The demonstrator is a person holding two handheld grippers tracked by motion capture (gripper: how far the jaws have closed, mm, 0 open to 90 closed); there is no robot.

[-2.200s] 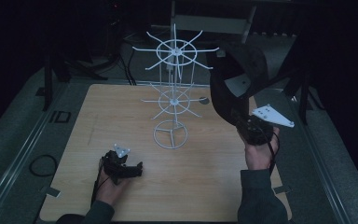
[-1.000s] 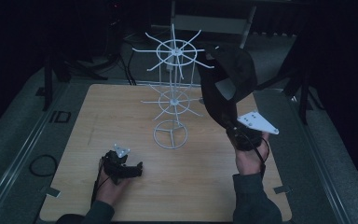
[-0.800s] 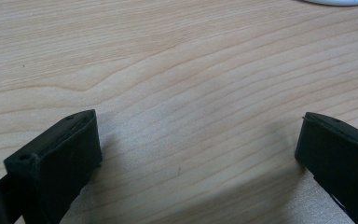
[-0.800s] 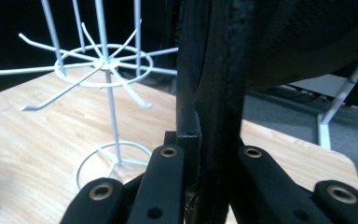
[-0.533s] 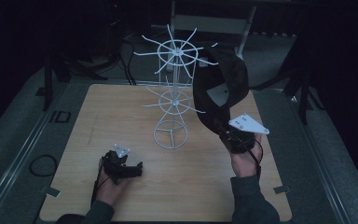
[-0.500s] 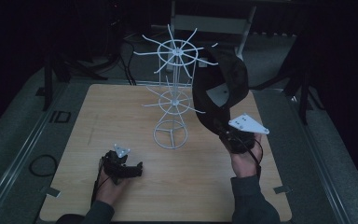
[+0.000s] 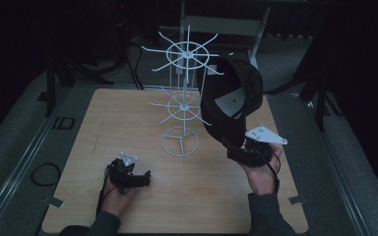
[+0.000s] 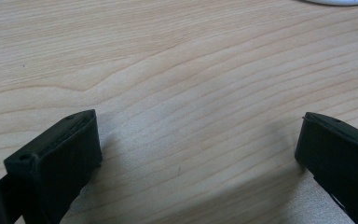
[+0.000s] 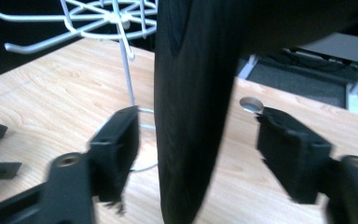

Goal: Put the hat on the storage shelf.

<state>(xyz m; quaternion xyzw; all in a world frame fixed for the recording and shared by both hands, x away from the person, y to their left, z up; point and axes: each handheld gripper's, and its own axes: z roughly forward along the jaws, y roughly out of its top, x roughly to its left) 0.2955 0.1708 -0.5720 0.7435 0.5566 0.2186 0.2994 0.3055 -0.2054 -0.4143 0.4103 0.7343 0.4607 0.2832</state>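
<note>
A black cap [image 7: 232,96] hangs upright at the right side of a white wire hook rack [image 7: 179,105], its top against the upper ring's hooks. My right gripper [image 7: 233,149] sits just under the cap. Its jaws have just been opening and stand wide. In the right gripper view the cap's dark edge [image 9: 191,93] hangs between my right gripper's [image 9: 196,135] jaws, and neither pad presses on it. My left gripper [image 7: 140,178] rests on the wooden table [image 7: 103,123] at the front left. It is open with bare wood between its jaws [image 8: 196,140].
The rack's round wire base [image 7: 179,144] stands mid-table between the two hands, with hooks sticking out on all sides [image 9: 116,18]. A grey frame [image 7: 216,24] stands behind the table. Dark floor surrounds the table's edges.
The right hand carried the cap leftward to the rack and came lower. The rack's top ring tilted and swung back. The left gripper stayed put.
</note>
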